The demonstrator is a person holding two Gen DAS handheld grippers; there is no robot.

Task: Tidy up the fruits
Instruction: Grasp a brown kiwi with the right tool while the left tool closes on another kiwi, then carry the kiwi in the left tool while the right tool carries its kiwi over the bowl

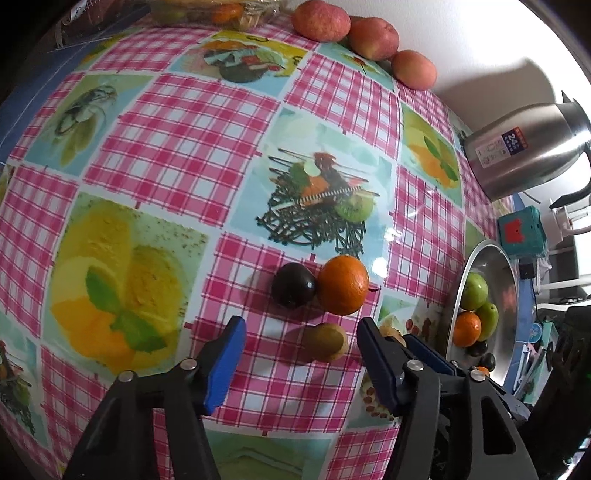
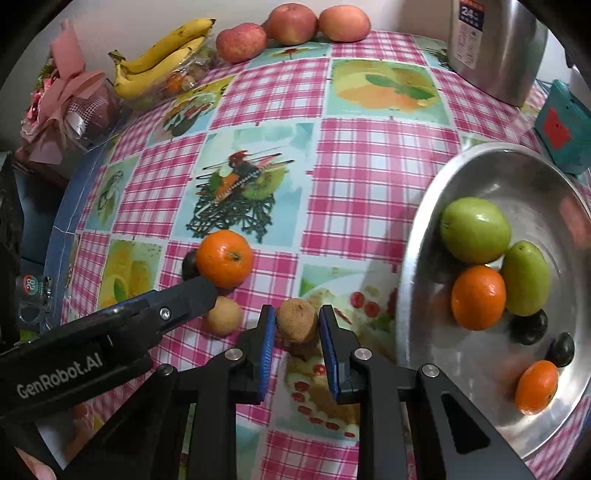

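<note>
In the left wrist view my left gripper [image 1: 301, 326] stands open around a small brown fruit [image 1: 325, 341] on the checked tablecloth, with a gap on both sides. Just beyond it lie a dark plum [image 1: 293, 284] and an orange [image 1: 343, 284], touching each other. My right gripper [image 2: 297, 315] is shut on a second small brown fruit [image 2: 297, 321], held just above the cloth. One left finger [image 2: 192, 295] reaches in from the left over the first brown fruit [image 2: 223, 315]. The metal bowl [image 2: 417, 266] to the right holds green fruits, oranges and dark plums.
Three red apples [image 2: 291, 22] line the far edge beside bananas [image 2: 162, 55] on a clear tray. A steel kettle [image 2: 495, 48] and a teal box [image 2: 565, 129] stand at the back right. A pink wrapped bouquet [image 2: 62, 103] sits at the far left.
</note>
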